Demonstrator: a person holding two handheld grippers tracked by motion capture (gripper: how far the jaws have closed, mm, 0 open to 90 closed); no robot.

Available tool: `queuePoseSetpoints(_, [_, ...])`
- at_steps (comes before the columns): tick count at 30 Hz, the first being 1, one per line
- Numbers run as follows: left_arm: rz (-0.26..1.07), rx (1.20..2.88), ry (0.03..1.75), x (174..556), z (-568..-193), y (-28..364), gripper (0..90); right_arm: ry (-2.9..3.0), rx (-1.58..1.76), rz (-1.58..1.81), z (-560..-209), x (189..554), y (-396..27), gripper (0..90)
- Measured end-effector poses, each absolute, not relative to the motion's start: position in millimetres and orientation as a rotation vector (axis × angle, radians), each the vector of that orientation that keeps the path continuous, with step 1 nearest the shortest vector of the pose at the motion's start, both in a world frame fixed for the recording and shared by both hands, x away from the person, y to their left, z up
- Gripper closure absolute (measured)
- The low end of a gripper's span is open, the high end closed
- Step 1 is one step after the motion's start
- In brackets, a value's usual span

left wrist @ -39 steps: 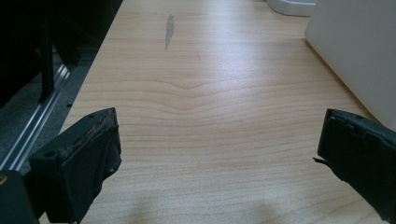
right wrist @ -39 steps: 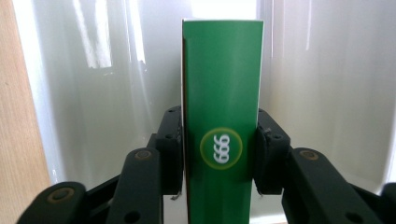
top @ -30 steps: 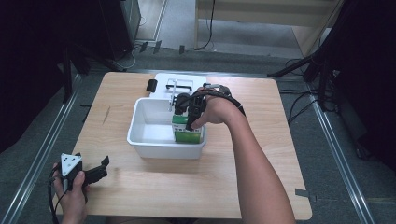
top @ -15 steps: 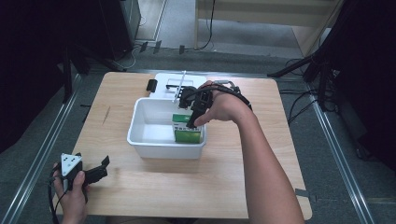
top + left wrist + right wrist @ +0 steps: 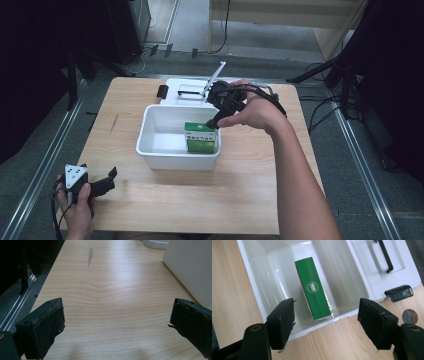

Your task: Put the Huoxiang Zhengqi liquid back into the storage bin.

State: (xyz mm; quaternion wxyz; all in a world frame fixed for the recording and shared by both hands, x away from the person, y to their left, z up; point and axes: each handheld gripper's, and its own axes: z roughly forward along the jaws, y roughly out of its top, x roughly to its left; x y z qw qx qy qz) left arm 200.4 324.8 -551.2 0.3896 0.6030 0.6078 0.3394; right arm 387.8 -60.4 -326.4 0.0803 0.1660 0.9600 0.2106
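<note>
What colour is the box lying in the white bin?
Green, with a round white-ringed mark on its face; the box shows best in the right gripper view.

In the high view we cannot read the print on the green box [image 5: 201, 138], and the near wall of the white bin [image 5: 177, 161] hides its foot. The right hand [image 5: 255, 114] covers most of the right gripper [image 5: 216, 121], so we cannot see its tips there. In the left gripper view the bin is cut off by the right edge. We cannot make out the small round grey thing [image 5: 409, 316] beside the lid [image 5: 384, 275] in the right gripper view.
</note>
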Motion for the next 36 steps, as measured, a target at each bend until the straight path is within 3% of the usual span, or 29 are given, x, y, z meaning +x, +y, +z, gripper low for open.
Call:
queuePoseSetpoints(17, [0.865, 1.533, 1.543, 200.5, -551.3, 325.0, 0.3, 2.615, 0.806, 0.936, -339.1, 387.1, -131.4, 27.9])
queuePoseSetpoints(36, [0.865, 1.533, 1.546, 200.1, -551.2, 324.5, 0.3, 2.405, 1.029, 1.099, -401.9, 370.6, -200.6, 26.7])
